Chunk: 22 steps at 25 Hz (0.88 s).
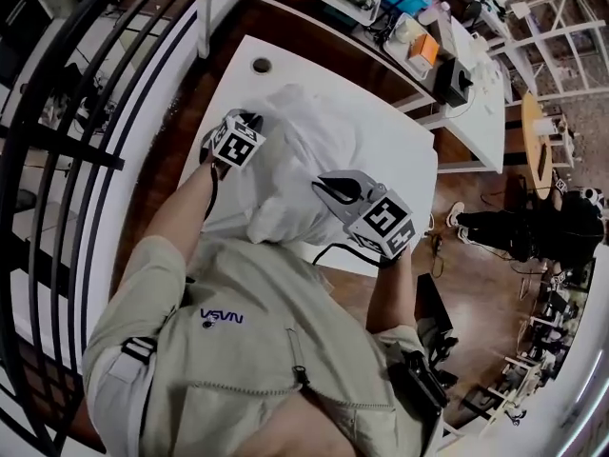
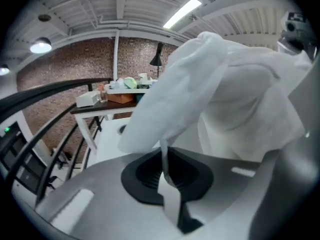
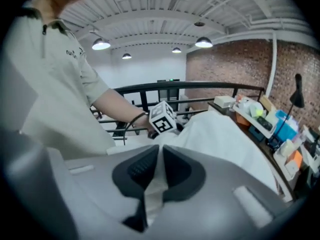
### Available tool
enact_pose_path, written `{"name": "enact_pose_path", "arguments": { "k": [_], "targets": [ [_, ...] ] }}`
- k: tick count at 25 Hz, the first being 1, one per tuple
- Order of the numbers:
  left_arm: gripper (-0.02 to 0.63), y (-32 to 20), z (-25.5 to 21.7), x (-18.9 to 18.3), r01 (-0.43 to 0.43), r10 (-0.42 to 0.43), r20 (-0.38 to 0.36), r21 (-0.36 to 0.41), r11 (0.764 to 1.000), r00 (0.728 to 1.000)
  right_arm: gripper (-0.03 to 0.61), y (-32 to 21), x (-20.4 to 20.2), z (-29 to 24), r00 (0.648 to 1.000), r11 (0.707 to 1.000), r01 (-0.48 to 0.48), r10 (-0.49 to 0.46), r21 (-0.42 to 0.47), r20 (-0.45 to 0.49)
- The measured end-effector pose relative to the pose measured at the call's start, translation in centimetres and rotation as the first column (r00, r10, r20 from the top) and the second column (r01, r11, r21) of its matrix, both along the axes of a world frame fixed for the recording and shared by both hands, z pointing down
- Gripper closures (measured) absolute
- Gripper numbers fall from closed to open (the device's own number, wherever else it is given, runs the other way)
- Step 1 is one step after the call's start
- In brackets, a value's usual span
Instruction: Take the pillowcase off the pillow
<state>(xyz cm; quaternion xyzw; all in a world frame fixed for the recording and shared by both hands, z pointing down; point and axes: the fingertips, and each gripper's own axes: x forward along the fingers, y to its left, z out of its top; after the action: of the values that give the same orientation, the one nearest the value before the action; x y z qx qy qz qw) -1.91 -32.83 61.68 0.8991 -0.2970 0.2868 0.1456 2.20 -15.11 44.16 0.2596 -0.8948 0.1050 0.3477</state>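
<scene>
The right gripper (image 3: 155, 171), nearest the person, is clamped on a fold of the white fabric pillowcase (image 1: 303, 155), with the cloth pinched between its closed jaws. Slightly farther off, the left gripper (image 2: 164, 168) is likewise closed on a pinch of the same cloth. The bulging pillowcase is supported on the white rectangular table (image 1: 404, 155). Beyond it, a cluttered white desk (image 1: 328, 6) is seen.

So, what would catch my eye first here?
The big white pillow lies bunched up in the middle of the white table. The left hand-held gripper pinches its pillowcase at the left edge, and the right hand-held gripper pinches it nearer the person.
</scene>
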Motion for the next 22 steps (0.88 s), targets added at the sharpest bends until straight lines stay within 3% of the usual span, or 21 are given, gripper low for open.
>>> {"name": "enact_pose_path", "arguments": {
  "k": [3,5,11,14,16,19,20,22],
  "targets": [
    [0.601,2.8,-2.2,4.2,-0.125,0.120,-0.091,-0.048,0.991,0.989,0.561,-0.4,-1.8,1.9,0.999,0.999,0.016,-0.015,-0.029,0.039],
    [0.603,4.0,-2.6,5.4,-0.165,0.157,-0.120,-0.062,0.984,0.980,0.561,-1.2,-2.5,2.8,0.999,0.999,0.020,-0.019,-0.037,0.042],
    [0.589,4.1,-1.7,-2.2,-0.109,0.102,-0.096,-0.074,0.991,0.990,0.560,-1.7,-2.4,3.2,0.998,0.999,0.025,-0.022,-0.042,0.053],
    [0.592,5.8,-3.6,-5.7,-0.080,0.051,-0.206,-0.134,0.988,0.977,0.560,-1.9,-2.5,3.3,0.998,0.999,0.027,-0.025,-0.043,0.052],
    [0.594,7.2,-6.7,-6.0,-0.069,0.016,-0.326,-0.150,0.986,0.945,0.560,-2.0,-2.6,3.4,0.999,0.999,0.030,-0.028,-0.041,0.046],
    [0.558,8.6,-11.8,-4.1,-0.077,0.033,-0.433,-0.085,0.993,0.901,0.560,-2.1,-2.8,3.5,0.999,0.999,0.031,-0.029,-0.036,0.040],
    [0.539,8.7,-12.8,-3.4,-0.080,0.051,-0.428,-0.051,0.995,0.902,0.560,-2.1,-2.9,3.5,0.999,0.999,0.030,-0.029,-0.035,0.039],
    [0.485,7.7,-12.3,-3.0,-0.048,0.048,-0.343,0.008,0.999,0.938,0.560,-2.0,-3.1,3.6,0.999,0.999,0.030,-0.029,-0.031,0.037]
  ]
}}
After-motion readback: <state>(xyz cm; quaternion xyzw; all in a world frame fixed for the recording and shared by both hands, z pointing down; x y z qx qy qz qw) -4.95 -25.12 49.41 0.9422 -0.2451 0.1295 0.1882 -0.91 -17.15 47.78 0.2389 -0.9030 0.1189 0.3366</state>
